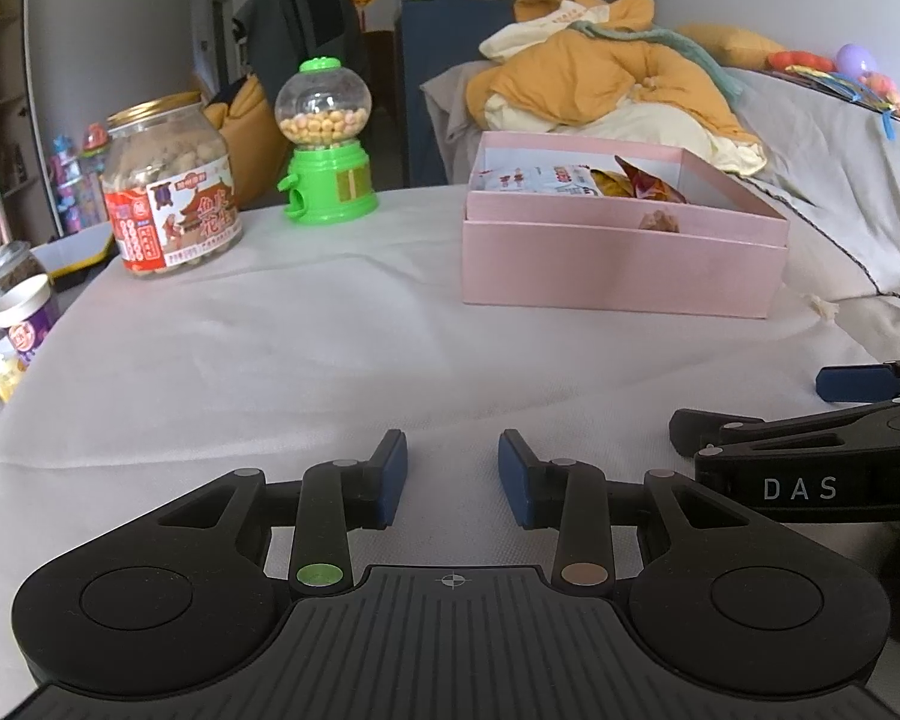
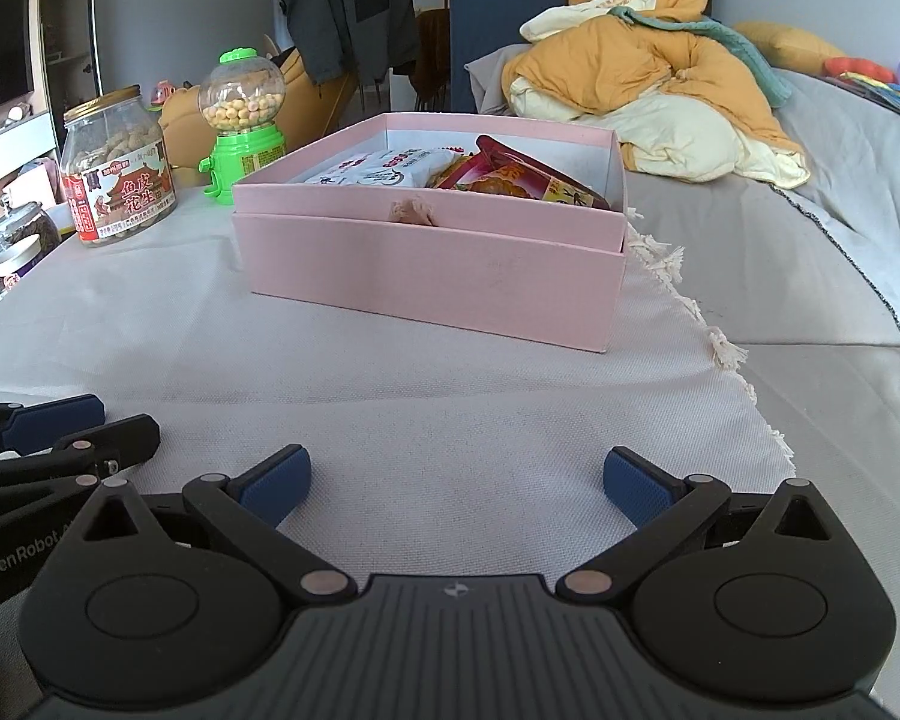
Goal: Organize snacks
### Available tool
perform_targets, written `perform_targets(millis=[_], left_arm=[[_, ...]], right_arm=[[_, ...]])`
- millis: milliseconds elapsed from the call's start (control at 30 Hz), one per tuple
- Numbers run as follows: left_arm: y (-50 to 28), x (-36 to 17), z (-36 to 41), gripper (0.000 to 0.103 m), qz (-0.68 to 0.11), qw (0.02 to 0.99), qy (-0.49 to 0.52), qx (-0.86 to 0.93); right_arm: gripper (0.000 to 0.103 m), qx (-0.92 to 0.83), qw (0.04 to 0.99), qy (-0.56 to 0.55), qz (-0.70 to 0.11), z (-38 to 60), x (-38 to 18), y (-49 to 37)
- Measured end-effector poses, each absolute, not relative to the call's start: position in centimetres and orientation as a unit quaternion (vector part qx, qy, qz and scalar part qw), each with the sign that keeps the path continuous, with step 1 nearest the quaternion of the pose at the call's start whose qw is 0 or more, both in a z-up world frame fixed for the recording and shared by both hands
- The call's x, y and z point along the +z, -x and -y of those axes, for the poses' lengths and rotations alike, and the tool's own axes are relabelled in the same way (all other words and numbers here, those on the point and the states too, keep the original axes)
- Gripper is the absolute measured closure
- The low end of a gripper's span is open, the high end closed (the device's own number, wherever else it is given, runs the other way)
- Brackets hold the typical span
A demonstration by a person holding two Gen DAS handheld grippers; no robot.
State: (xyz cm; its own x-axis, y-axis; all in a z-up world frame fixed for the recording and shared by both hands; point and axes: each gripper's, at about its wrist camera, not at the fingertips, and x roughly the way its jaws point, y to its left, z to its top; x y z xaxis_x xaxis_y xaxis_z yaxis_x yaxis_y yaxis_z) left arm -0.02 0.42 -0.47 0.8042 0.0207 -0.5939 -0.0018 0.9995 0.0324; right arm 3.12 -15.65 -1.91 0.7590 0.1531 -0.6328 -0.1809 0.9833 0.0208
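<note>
Snack packets (image 2: 390, 171) in pink box (image 2: 426, 276) (lidless)

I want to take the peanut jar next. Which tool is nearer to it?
Left. The left tool sits closer to the jar's side of the table; the right tool sits beyond it, facing the pink box.

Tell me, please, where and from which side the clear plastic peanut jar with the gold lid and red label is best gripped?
I would grip the clear plastic peanut jar with the gold lid and red label at its narrower shoulder just under the lid, coming in level from the front with the left gripper. It stands upright, its body looks wide, and the green candy dispenser stands to its right.
</note>
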Motion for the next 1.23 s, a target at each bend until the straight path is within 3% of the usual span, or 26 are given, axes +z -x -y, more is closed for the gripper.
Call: perform_targets(millis=[1233], left_arm=[[-0.08,-0.36,-0.48,0.064,-0.316,0.949,-0.012,0.003]], right_arm=[[0.0,0.089,0.938,0.021,-0.335,15.59,-1.87,-3.12]])
